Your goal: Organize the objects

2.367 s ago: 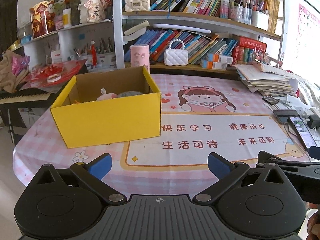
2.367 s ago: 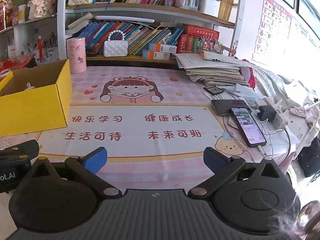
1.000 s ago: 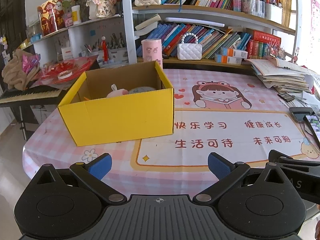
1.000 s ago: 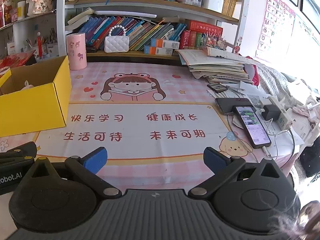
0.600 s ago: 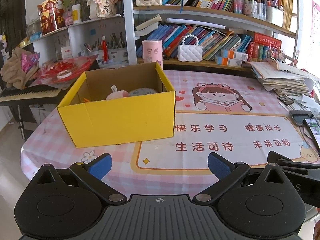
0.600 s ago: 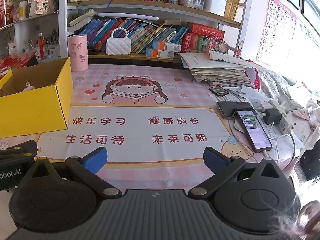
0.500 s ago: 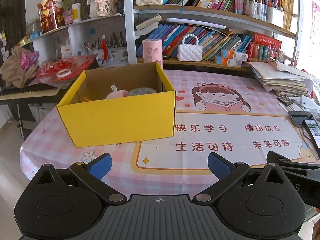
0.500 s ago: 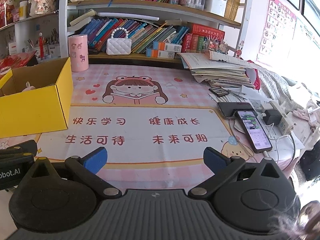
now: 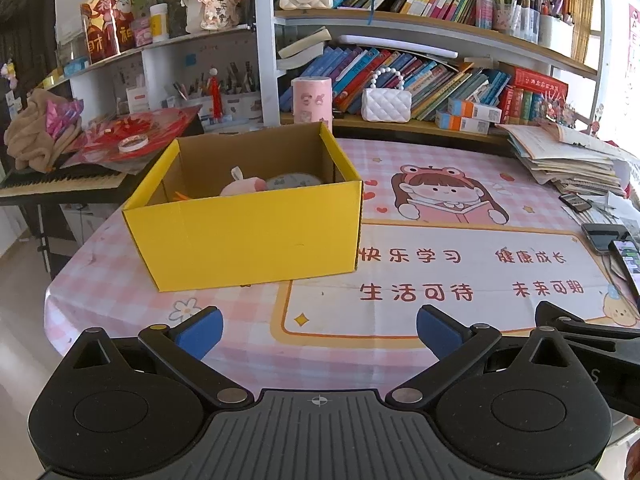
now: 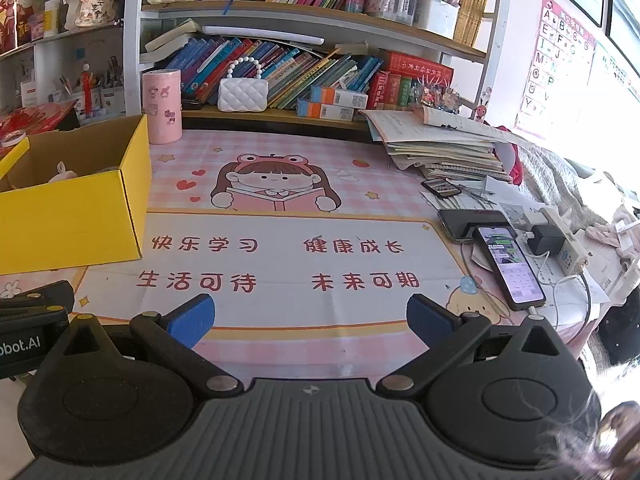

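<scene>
Your left gripper point(image 9: 318, 332) and right gripper point(image 10: 310, 320) both hang with jaws wide apart and empty over the near table edge; the yellow box point(image 9: 248, 236) sits ahead-left, long axis across your view, open top up, a pink plush point(image 9: 242, 186) inside; reach right carelessly and you could snag the charging phone point(image 10: 510, 266)
</scene>
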The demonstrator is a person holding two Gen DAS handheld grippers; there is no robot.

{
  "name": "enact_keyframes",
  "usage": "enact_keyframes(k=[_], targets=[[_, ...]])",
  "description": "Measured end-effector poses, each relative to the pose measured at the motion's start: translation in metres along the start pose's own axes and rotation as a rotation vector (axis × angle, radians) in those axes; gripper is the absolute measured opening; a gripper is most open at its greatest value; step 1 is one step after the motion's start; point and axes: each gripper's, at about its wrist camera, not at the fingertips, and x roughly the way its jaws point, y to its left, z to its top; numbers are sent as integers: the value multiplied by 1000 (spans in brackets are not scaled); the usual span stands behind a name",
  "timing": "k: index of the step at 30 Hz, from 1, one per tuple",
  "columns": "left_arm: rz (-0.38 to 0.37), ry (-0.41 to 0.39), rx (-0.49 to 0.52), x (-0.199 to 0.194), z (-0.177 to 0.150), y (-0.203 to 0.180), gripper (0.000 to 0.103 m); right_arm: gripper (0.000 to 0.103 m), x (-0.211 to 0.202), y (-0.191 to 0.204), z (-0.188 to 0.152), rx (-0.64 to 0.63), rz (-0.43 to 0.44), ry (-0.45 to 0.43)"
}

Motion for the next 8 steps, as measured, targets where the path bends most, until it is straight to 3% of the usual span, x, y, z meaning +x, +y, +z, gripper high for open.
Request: enact_keyframes(k=[8], targets=[[-5,8,-1,3,0,3,103,103,0,0,-1,2,0,5]])
